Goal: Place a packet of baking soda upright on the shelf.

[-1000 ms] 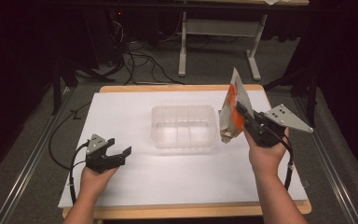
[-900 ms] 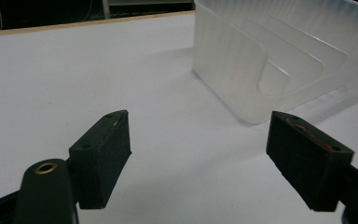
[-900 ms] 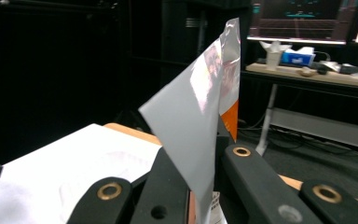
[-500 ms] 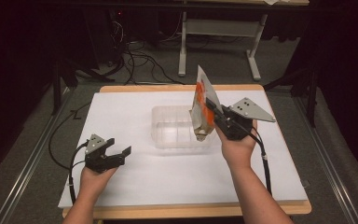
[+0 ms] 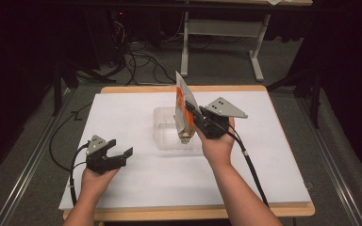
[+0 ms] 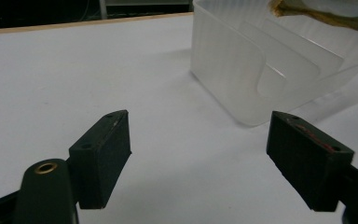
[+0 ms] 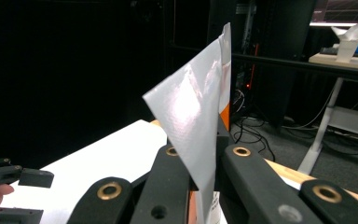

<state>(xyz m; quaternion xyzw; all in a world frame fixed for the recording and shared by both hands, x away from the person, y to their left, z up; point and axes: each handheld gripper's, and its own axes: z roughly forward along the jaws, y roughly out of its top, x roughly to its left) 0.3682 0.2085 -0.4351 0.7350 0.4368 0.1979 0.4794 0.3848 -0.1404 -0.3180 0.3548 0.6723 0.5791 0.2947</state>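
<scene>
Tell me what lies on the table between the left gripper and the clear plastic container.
Nothing: in the high view, bare white table separates the left gripper from the clear plastic container. The left gripper view shows the same bare stretch ahead of its open jaws.

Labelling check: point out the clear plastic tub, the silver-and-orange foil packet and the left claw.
Clear plastic tub point(image 6: 228, 79), left gripper view, ribbed near wall.
Silver-and-orange foil packet point(image 7: 198, 116), right gripper view, silver face above the jaws.
Left claw point(image 5: 119, 149), high view, midway between its open fingertips.
</scene>
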